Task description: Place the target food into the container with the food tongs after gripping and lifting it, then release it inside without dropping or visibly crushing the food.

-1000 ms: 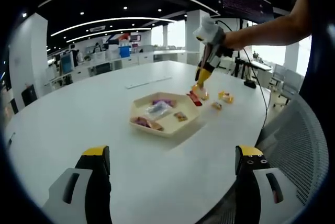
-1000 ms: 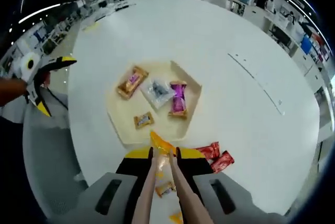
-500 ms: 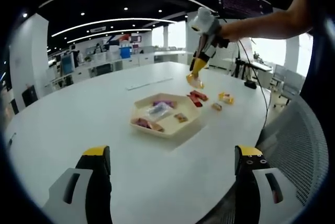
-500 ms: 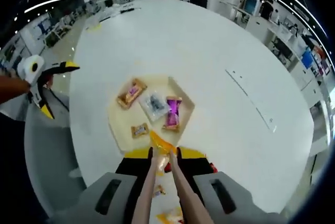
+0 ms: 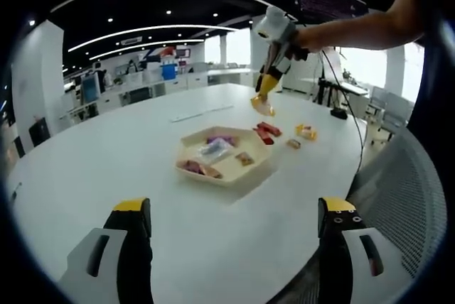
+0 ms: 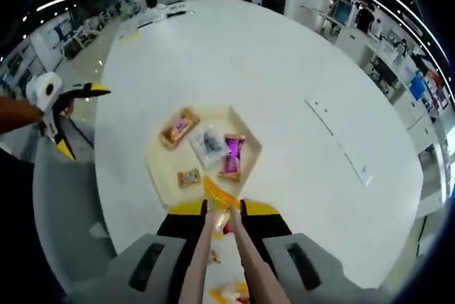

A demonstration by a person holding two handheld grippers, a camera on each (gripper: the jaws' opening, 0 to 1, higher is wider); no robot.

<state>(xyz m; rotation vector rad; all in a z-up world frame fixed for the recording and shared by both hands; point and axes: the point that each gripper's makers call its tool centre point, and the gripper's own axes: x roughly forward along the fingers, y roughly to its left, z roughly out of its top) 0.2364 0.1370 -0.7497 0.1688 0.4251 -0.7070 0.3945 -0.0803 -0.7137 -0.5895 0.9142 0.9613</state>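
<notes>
My right gripper [image 6: 222,209] is shut on the beige food tongs [image 6: 213,247]. The tongs' tips pinch a yellow snack packet [image 6: 215,194], held in the air over the near edge of the cream tray [image 6: 158,165]. In the left gripper view the same packet [image 5: 261,106] hangs below my right gripper [image 5: 274,77], above and behind the tray [image 5: 226,177]. The tray holds a purple packet [image 6: 232,156], a clear one [image 6: 208,142] and two brown ones. My left gripper [image 5: 234,206] is open, low over the table's front, well short of the tray.
Loose snacks lie on the white table [image 5: 106,155] beyond the tray: red packets [image 5: 266,132], a yellow one [image 5: 306,131] and a small one [image 5: 293,143]. A mesh chair [image 5: 398,190] stands at the right edge. A person's arm [image 5: 355,34] carries the right gripper.
The right gripper has risen from the table with the yellow packet in the tongs and shifted toward the tray. The left gripper has stayed still and open.
</notes>
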